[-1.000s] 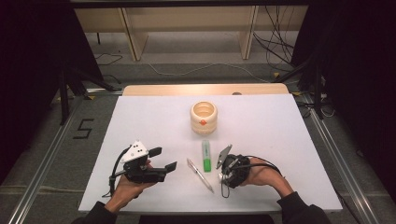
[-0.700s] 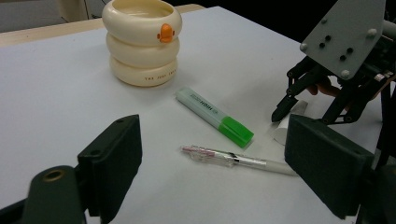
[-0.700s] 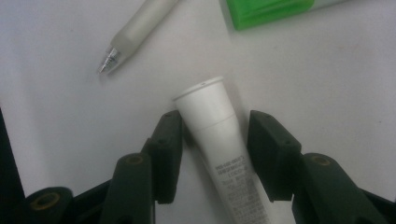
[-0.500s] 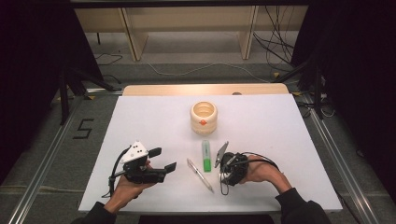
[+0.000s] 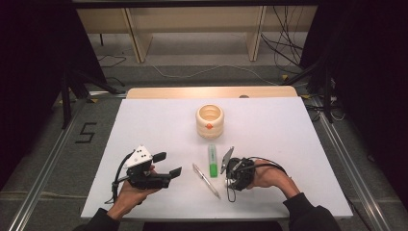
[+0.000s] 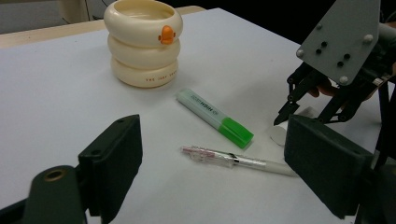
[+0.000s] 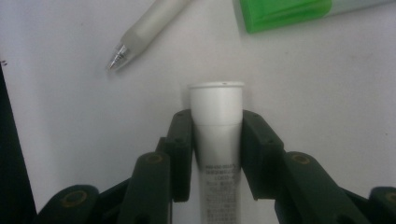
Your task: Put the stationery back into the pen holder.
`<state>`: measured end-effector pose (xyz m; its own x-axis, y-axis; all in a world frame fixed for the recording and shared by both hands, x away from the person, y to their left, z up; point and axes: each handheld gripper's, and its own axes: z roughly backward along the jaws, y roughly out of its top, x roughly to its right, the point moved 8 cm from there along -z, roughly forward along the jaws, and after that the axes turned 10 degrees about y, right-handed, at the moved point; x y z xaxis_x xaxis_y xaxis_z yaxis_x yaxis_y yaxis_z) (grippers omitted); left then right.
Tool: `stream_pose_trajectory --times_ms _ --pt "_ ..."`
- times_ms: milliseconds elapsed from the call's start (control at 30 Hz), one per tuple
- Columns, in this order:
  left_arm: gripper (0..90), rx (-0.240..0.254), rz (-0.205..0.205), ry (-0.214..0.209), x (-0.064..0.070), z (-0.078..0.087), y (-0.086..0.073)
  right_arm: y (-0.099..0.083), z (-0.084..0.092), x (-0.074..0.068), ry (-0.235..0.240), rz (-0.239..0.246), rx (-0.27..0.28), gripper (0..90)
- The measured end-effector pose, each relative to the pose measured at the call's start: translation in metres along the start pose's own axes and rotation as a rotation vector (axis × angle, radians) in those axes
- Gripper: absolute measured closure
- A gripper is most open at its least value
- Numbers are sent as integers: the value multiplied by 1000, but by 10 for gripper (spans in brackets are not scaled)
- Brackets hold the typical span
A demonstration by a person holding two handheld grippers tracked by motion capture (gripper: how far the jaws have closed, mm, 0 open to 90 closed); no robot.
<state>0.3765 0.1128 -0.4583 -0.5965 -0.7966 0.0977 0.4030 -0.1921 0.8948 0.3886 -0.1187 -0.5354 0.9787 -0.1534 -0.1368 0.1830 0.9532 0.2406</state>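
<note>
A white tube [image 7: 216,100] lies on the white table [image 5: 144,120], and the pads of my right gripper [image 7: 216,126] press on both its sides just below the cap. These jaws have just been closing with the tube between them. In the high view the right gripper [image 5: 231,182] sits at the front right of centre. A clear pen [image 5: 206,179] and a green highlighter [image 5: 212,160] lie just left of it. My left gripper [image 5: 168,163] hovers at the front left, open, with nothing between its jaws. A cream ringed cup [image 5: 210,121] with an orange beak stands upright behind the highlighter.
The left gripper view looks over the pen [image 6: 233,158] and highlighter [image 6: 212,114] toward the cup [image 6: 142,44], with the right gripper's grey plate [image 6: 341,42] at the right. A wooden strip [image 5: 211,92] borders the table's far edge. Cables trail on the floor behind.
Both hands keep their places. The right gripper's grey plate has shifted slightly to the left over the tube; the pen, highlighter and cup have not moved.
</note>
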Motion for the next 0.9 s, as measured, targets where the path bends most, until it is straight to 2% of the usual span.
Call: stream_pose_trajectory --times_ms 167,333,400,467,600,767,900 --pt "193 5 3 3 -1 0 1 0 1 -1 -10 18 -6 675" --pt "194 8 4 4 -1 0 1 2 11 0 -22 11 49 677" --pt "194 8 3 5 -1 0 1 4 17 0 -12 -12 104 678" --pt "194 13 9 7 -1 0 1 4 24 3 0 -14 160 678" --pt "194 17 9 11 -2 1 2 9 42 11 7 -103 316 678" --pt "194 38 17 24 -5 2 3 15 59 22 -2 -193 497 678" --pt "194 50 26 33 -7 2 4 19 67 28 -35 -238 593 678"
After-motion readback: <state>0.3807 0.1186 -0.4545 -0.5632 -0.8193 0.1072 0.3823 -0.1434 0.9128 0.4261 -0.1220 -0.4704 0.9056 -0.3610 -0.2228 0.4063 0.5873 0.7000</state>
